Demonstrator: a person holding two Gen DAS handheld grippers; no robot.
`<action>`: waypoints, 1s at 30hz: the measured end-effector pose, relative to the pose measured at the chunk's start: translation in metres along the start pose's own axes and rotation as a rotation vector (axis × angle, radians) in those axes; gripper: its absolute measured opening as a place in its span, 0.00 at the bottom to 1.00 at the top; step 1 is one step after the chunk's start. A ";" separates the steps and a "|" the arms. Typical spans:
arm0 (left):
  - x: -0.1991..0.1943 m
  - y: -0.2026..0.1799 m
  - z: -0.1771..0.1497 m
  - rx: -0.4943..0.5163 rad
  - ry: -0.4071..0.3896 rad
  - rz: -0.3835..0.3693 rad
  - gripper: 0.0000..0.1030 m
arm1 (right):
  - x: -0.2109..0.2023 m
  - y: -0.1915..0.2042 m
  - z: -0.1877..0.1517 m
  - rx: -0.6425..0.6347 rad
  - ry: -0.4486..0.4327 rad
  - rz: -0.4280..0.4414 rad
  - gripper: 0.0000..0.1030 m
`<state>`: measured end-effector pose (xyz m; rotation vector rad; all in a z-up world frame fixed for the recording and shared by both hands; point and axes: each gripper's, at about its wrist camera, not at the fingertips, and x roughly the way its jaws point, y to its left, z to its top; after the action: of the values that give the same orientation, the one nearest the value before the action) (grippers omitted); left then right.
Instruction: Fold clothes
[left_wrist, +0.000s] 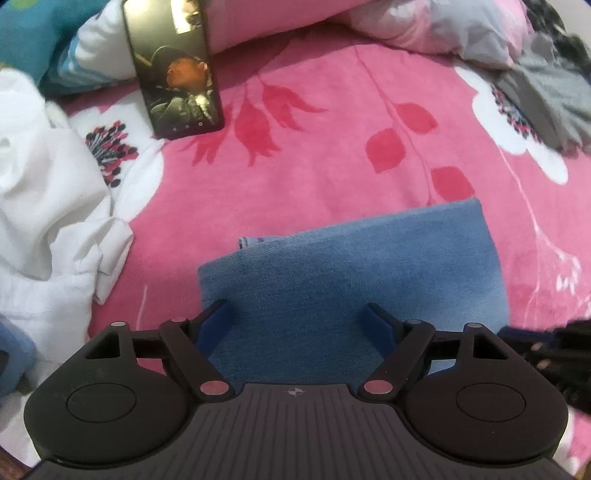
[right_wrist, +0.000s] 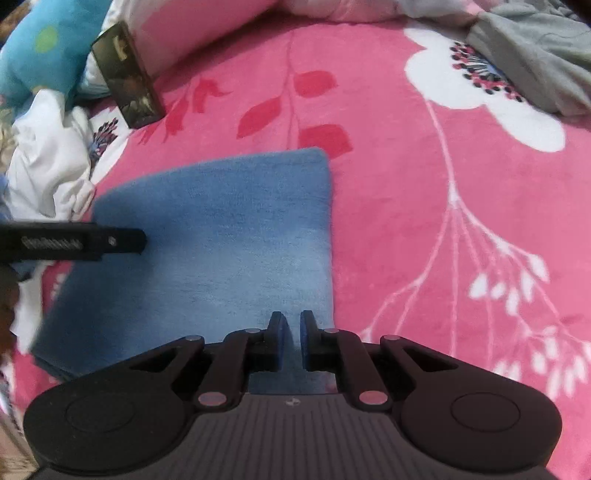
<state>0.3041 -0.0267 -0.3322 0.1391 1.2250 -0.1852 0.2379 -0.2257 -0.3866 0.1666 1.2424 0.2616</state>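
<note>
Two grippers hung over one folded blue denim garment (right_wrist: 207, 251) on the pink floral fleece blanket (right_wrist: 424, 229). Nearest, at the bottom of the right wrist view, the right gripper (right_wrist: 291, 334) had its jaws almost together with only a thin slit between them and nothing visibly pinched; they sat just above the denim's lower right corner. In the left wrist view the left gripper (left_wrist: 297, 319) stood wide open, empty, straddling the lower middle of the same denim, whose long axis ran from the frame's bottom toward its upper right. The left gripper seemed the nearer to the garment's centre, the right to its edge. Farther up lay a crumpled white shirt (left_wrist: 48, 206) at left, a dark phone (left_wrist: 173, 70) propped upright at upper left, and grey clothing (right_wrist: 535, 55) at upper right.
</note>
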 end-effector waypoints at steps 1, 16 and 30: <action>0.000 0.000 0.000 0.000 0.000 0.005 0.78 | -0.006 -0.001 0.004 0.020 0.001 0.005 0.09; 0.001 0.007 -0.002 -0.002 0.008 -0.027 0.78 | -0.026 0.027 -0.042 0.026 0.091 -0.046 0.09; 0.000 0.023 -0.001 -0.054 0.023 -0.067 0.78 | 0.013 0.123 -0.042 -0.062 -0.022 0.176 0.08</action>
<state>0.3081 -0.0038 -0.3322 0.0534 1.2570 -0.2090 0.1893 -0.1049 -0.3789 0.2253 1.1975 0.4495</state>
